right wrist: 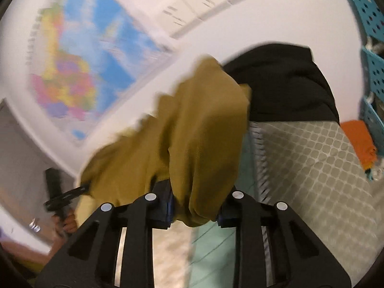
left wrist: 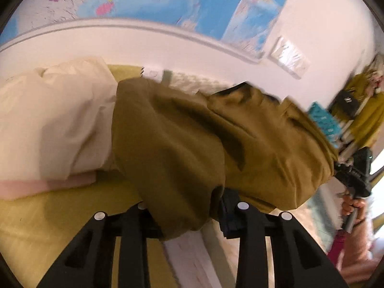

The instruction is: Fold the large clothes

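An olive-brown garment (left wrist: 216,144) hangs stretched in the air between both grippers. My left gripper (left wrist: 192,216) is shut on one edge of it, above a yellow-green bed surface (left wrist: 60,220). My right gripper (right wrist: 194,211) is shut on another bunched edge of the same garment (right wrist: 199,132). The right gripper also shows at the far right of the left wrist view (left wrist: 355,177), and the left gripper at the lower left of the right wrist view (right wrist: 64,196). Both views are blurred by motion.
A white pillow (left wrist: 52,120) and a folded pink cloth (left wrist: 48,184) lie on the bed to the left. A black garment (right wrist: 288,86) lies on a grey patterned cover (right wrist: 312,168). An orange cloth (right wrist: 360,141) and teal baskets (right wrist: 374,72) are at the right. Wall maps (right wrist: 91,67) hang behind.
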Tool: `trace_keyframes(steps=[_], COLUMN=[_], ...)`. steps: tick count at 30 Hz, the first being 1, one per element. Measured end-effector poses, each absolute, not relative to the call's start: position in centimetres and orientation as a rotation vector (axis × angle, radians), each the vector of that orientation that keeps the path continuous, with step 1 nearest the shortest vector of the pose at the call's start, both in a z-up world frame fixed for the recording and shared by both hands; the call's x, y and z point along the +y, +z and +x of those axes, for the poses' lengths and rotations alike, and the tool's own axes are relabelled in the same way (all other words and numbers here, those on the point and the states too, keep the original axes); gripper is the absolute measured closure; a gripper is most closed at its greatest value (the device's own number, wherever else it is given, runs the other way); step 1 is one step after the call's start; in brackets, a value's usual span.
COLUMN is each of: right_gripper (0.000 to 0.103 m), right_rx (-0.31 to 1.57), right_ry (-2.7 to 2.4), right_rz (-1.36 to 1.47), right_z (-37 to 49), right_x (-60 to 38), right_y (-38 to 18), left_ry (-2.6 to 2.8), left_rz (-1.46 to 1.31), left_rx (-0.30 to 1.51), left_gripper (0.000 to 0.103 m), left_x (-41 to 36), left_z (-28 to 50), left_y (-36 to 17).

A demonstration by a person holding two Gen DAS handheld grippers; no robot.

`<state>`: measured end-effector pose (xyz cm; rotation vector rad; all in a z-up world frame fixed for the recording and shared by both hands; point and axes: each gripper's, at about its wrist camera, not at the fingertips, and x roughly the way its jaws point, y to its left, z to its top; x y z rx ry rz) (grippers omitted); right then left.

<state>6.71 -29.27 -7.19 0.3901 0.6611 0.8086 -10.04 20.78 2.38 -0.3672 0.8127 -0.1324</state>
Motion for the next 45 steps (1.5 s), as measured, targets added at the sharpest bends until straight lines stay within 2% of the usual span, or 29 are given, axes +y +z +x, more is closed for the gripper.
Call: trace_keyframes(steps=[3,6,7,9,11,13,16,19,20,25,27,28,29,30,31,32,33,39,45], right_gripper=[0.078,0.073,0.07,0.05,0.036,0.022,0.021,0.027,0.031,0.038,0.047,0.067,0.095,0.1,0.1,0.101,0.101,0.101,0.1], right_rx=[0.657,0.767,0.816,0.894,0.85,0.763,0.625,0.598,0.605,0.731,0.779,0.78,0.782,0.784,0.769,0.748,0.713,0.543,0.775], right_ry=[0.843,0.776,0.742,0.654,0.598,0.516,0.473,0.583,0.599,0.64,0.648,0.631,0.626,0.628,0.62,0.624,0.613,0.511,0.471], right_rz=[0.35,0.32,0.306,0.269,0.241,0.206,0.143,0.046,0.004,-0.133,-0.135,-0.147,-0.154,-0.148,-0.133,-0.118,-0.093,0.107,-0.076], right_z=[3.2,2.7,3.0,3.7,3.4,2.8,2.2,2.5,3.0,6.7,8.5,9.1,9.5,9.8,10.1,9.9,9.8,10.3,13.9], right_x=[-31.1,-32.1,-32.0,-31.9,-31.9,-32.2,-31.4,-27.2,-25.9,-19.4,-18.2,-17.9,-17.6,-17.5,-17.8,-18.3,-19.0,-23.9,-19.3], right_y=[-6.1,-8.8,-9.8,-11.6,-10.5,-8.5,-5.2,-4.1,-4.3,-6.9,-8.0,-8.4,-8.5,-8.5,-8.2,-7.8,-6.9,-2.8,-9.0], left_ry=[-0.232,-0.232,-0.206,-0.177,-0.143,-0.144,-0.113,-0.148,-0.163,-0.241,-0.216,-0.206,-0.195,-0.196,-0.195,-0.208,-0.212,-0.166,-0.092], left_rz=[-0.394,-0.346,-0.316,-0.287,-0.251,-0.23,-0.204,-0.18,-0.146,-0.091,-0.08,-0.071,-0.05,-0.033,-0.021,-0.025,-0.04,-0.134,-0.114], left_rx=[0.84,0.995,1.055,1.049,0.985,0.898,0.791,0.772,0.79,0.961,1.035,1.05,1.066,1.067,1.06,1.062,1.064,0.886,0.993], left_gripper=[0.069,0.059,0.052,0.045,0.034,0.03,0.021,0.02,0.02,0.02,0.021,0.022,0.032,0.04,0.064,0.092,0.099,0.101,0.099], left_x=[21.1,20.1,19.8,19.5,19.5,19.7,20.6,19.7,18.7,15.5,14.8,14.9,14.6,14.4,14.5,14.3,14.4,15.9,16.8], left_z=[-13.6,-14.4,-14.3,-14.0,-14.2,-14.5,-15.4,-13.5,-12.3,-7.3,-5.0,-4.5,-3.7,-3.3,-2.9,-2.4,-2.0,-0.1,1.4], left_y=[2.7,-0.9,-2.1,-1.9,0.4,2.6,5.5,6.5,6.2,2.2,0.1,-0.4,-1.0,-1.2,-1.2,-1.1,-0.8,3.4,-0.3])
